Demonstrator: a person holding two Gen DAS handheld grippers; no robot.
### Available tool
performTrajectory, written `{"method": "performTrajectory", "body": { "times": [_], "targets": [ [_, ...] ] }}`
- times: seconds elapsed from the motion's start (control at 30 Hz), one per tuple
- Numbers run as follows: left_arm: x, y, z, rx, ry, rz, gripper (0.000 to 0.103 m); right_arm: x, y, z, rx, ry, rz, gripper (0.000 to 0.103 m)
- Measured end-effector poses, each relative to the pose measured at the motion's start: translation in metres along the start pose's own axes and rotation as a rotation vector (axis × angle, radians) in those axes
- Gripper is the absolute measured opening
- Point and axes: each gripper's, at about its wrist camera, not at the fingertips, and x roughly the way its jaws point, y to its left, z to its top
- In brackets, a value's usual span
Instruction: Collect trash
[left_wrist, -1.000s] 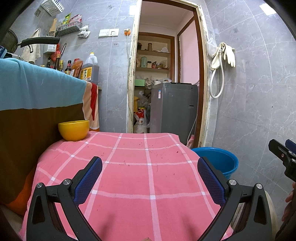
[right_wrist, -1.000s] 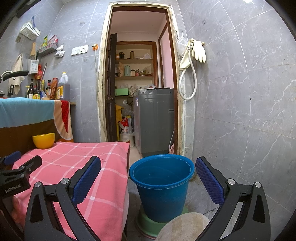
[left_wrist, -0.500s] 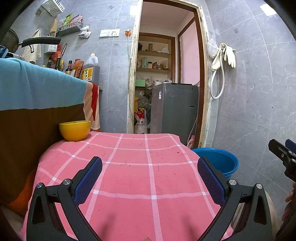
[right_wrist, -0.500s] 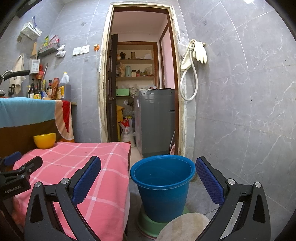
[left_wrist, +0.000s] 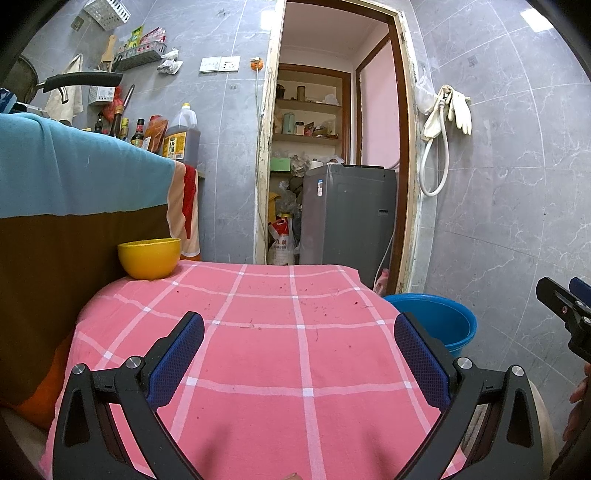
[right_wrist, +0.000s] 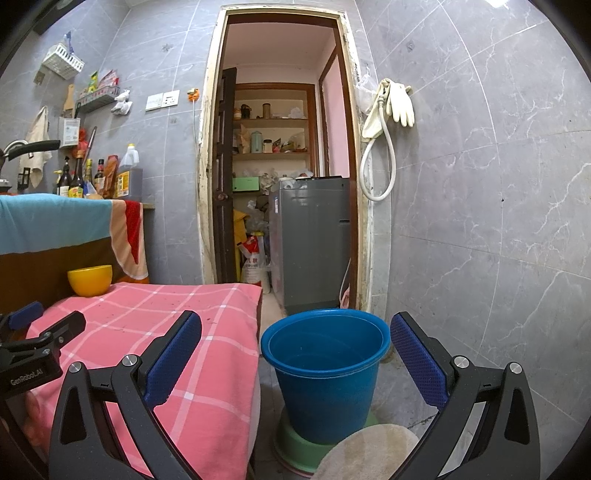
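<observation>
Change: almost nothing has moved since a second ago; both views have only drifted a touch, the yellow bowl sitting slightly further right in each frame.
Trash: small dark crumbs and flecks are scattered over the middle and upper part of the pink cloth; what they are is too small to tell.
Tabletop: a pink cloth with white checks covers the tabletop and fills the lower centre of the left wrist view.
Bucket: a round blue plastic bucket stands on a green base on the floor, lower centre of the right wrist view, just beside the cloth's hanging edge.
Left gripper: the left gripper is released, its blue-padded fingers wide apart above the cloth, grasping nothing.
Right gripper: the right gripper is likewise released, its fingers framing the bucket, grasping nothing.
Bowl: a round yellow bowl sits on the cloth's far left corner, left of centre in the frame.
Background: a grey washing machine stands in the doorway, centre frame.
</observation>
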Motion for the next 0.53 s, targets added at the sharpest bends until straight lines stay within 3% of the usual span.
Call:
{"method": "performTrajectory", "body": {
  "times": [0.53],
  "targets": [
    [0.004,-0.0032,-0.0039,0.051,0.007,0.02,0.101,0.0014,0.0036,-0.0002,-0.006,0.003,0.001,0.103]
  ]
}}
